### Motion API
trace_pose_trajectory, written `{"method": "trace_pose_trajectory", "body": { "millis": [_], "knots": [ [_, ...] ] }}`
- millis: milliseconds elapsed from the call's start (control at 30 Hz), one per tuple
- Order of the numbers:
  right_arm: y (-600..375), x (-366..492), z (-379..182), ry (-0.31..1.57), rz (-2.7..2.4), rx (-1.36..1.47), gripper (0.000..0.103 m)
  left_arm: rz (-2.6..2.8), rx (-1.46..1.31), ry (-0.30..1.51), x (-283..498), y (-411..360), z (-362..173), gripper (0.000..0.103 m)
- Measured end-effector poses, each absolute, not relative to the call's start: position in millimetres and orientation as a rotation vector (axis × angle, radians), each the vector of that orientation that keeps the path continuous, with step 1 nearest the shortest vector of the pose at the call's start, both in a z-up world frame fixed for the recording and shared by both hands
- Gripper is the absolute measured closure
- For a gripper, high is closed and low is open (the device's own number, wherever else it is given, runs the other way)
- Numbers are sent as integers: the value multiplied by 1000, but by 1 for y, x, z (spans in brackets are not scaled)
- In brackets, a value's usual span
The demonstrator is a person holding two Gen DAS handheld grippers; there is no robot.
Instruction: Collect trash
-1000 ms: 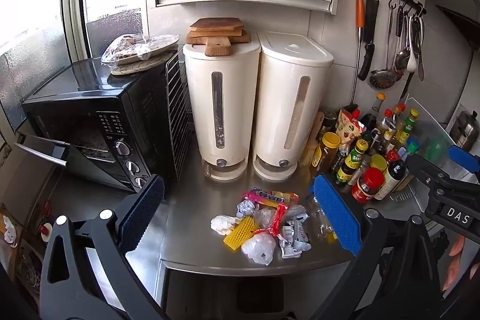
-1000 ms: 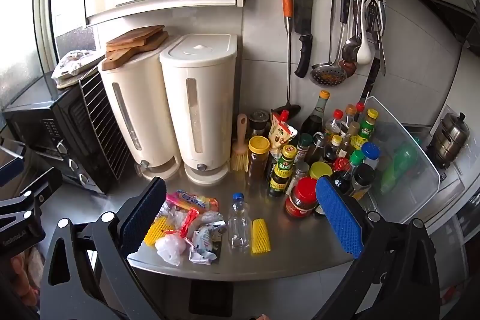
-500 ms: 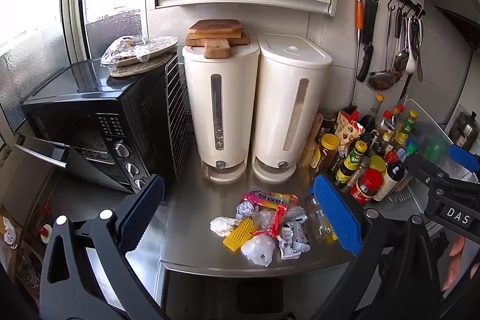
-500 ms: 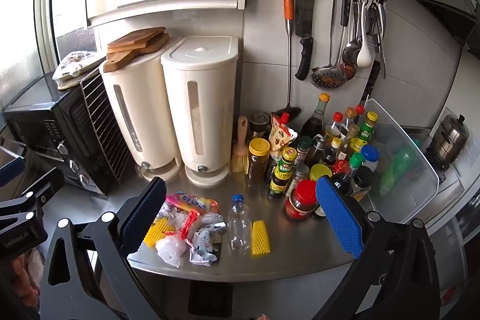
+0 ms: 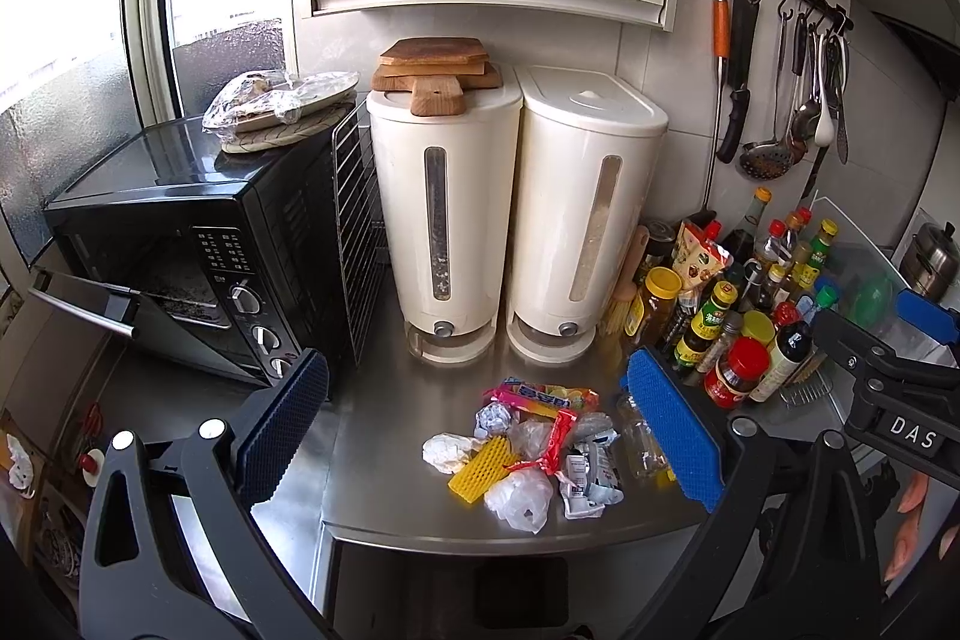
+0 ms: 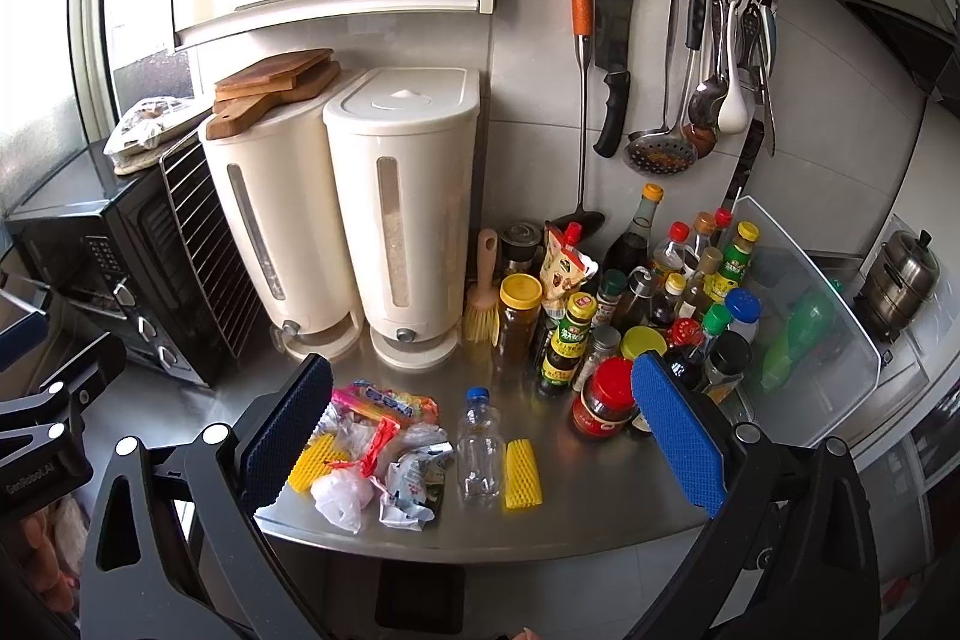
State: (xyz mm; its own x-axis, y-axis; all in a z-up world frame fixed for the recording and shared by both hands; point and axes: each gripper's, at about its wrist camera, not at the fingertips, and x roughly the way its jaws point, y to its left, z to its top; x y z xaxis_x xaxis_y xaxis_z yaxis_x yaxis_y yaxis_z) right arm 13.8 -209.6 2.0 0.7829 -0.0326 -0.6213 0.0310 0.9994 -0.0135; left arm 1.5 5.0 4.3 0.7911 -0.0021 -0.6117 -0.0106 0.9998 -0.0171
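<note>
A pile of trash lies near the front edge of the steel counter (image 5: 384, 472): a pink and yellow candy wrapper (image 5: 543, 394), crumpled white paper (image 5: 447, 451), a yellow foam net (image 5: 480, 469), a clear plastic bag (image 5: 519, 496) and an empty plastic bottle (image 5: 642, 442). In the right wrist view the bottle (image 6: 478, 442) lies beside a second yellow foam net (image 6: 522, 472). My left gripper (image 5: 474, 436) is open and empty, held above and in front of the pile. My right gripper (image 6: 480, 430) is open and empty, also short of the trash.
Two white grain dispensers (image 5: 516, 220) stand at the back, with wooden boards (image 5: 438, 70) on one. A black oven (image 5: 180, 244) with its door ajar is at the left. Several sauce bottles (image 6: 648, 316) and a clear bin (image 6: 804, 316) crowd the right. Utensils (image 6: 708, 70) hang on the wall.
Both grippers have drifted very slightly; the views are almost unchanged. The trash has not moved.
</note>
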Motion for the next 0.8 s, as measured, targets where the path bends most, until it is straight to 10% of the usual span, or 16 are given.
{"method": "trace_pose_trajectory", "body": {
  "millis": [800],
  "knots": [
    [-209, 15, 0, 673, -37, -2, 3, 3, -11, 650, -2, 4, 4, 8]
  ]
}}
